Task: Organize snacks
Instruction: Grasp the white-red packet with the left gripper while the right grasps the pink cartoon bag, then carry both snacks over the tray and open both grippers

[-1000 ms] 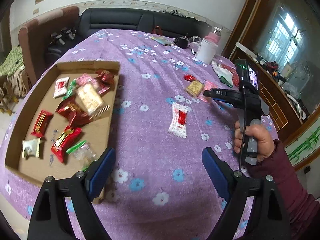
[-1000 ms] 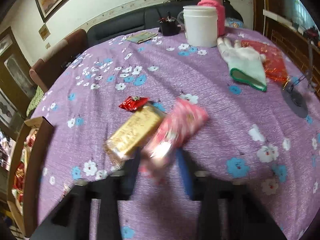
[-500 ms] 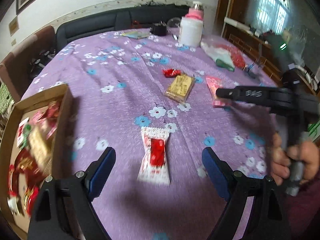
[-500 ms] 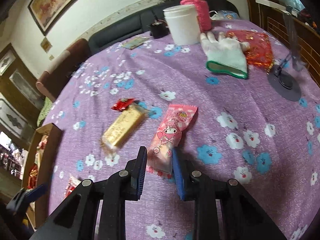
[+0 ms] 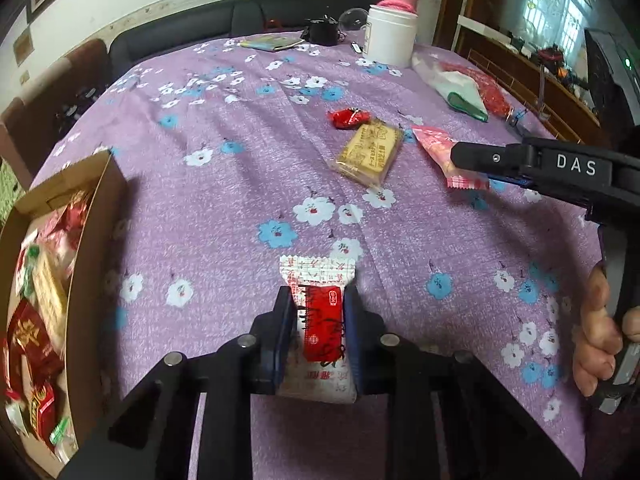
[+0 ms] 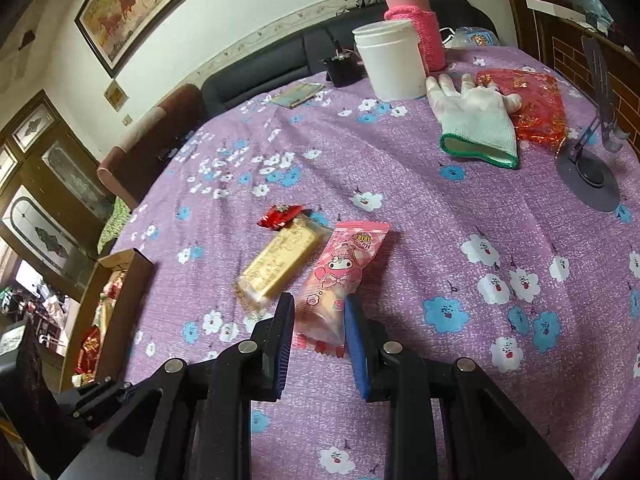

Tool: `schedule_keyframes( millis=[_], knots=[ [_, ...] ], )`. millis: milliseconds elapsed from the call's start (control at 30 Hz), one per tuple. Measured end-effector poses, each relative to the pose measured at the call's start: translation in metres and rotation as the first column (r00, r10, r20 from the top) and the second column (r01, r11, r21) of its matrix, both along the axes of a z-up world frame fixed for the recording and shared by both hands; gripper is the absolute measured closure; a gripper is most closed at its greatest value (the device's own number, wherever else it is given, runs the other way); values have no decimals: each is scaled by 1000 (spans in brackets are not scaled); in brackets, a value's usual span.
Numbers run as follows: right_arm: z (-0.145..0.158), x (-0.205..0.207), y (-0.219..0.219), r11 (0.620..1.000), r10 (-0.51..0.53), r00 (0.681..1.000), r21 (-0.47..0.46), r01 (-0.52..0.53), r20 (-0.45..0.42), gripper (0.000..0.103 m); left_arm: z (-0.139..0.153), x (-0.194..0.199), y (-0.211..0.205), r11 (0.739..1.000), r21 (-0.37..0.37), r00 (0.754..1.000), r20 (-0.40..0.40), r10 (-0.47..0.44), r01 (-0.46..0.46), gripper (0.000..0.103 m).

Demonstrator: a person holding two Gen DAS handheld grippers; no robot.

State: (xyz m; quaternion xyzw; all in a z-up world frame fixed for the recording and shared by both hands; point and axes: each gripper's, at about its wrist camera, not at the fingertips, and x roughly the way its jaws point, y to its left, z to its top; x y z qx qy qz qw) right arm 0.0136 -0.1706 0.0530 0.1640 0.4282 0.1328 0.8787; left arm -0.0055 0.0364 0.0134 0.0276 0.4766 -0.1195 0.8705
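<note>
My left gripper (image 5: 317, 304) is shut on a white and red snack packet (image 5: 320, 320) lying on the purple flowered tablecloth. My right gripper (image 6: 318, 308) is shut on the near end of a pink cartoon snack packet (image 6: 340, 276), which also shows in the left wrist view (image 5: 440, 152). A yellow biscuit packet (image 6: 280, 264) and a small red candy (image 6: 280, 216) lie just left of the pink packet. The cardboard box (image 5: 92, 248) at the left edge holds several snacks.
At the far side stand a white tub (image 6: 390, 64) and a pink flask (image 6: 414, 20). A white glove (image 6: 476, 120), a red bag (image 6: 528, 104) and a phone stand (image 6: 588, 168) lie at the right. A sofa runs behind the table.
My left gripper moved forward over the white and red packet and closed on it. My right gripper stayed shut on the pink packet, which now rests more level on the cloth.
</note>
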Motion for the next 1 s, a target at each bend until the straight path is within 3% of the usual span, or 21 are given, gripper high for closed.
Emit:
schedule_keyframes(
  millis=[200,400,500,700,833,1000],
  knots=[
    [8,-5,4,999,29,998,42,-31,54,76,26,-21,26,992,-123,998,35,45,-41,79],
    [10,-10,16,996,72,994,42,-76,81,76,56,-56,84,970,-204,984,87,152,-132,79],
    [6,-12,25,995,96,993,24,-98,75,76,58,-75,127,951,-205,964,89,252,-230,79],
    [3,-21,57,985,172,983,11,-173,59,76,47,-107,217,874,-234,894,45,446,-425,79],
    [15,-41,97,966,259,962,-24,-258,83,75,40,-114,247,847,-241,869,24,494,-475,79],
    [33,-64,160,919,394,914,-59,-390,98,75,30,-116,262,836,-253,863,7,505,-487,79]
  ],
)
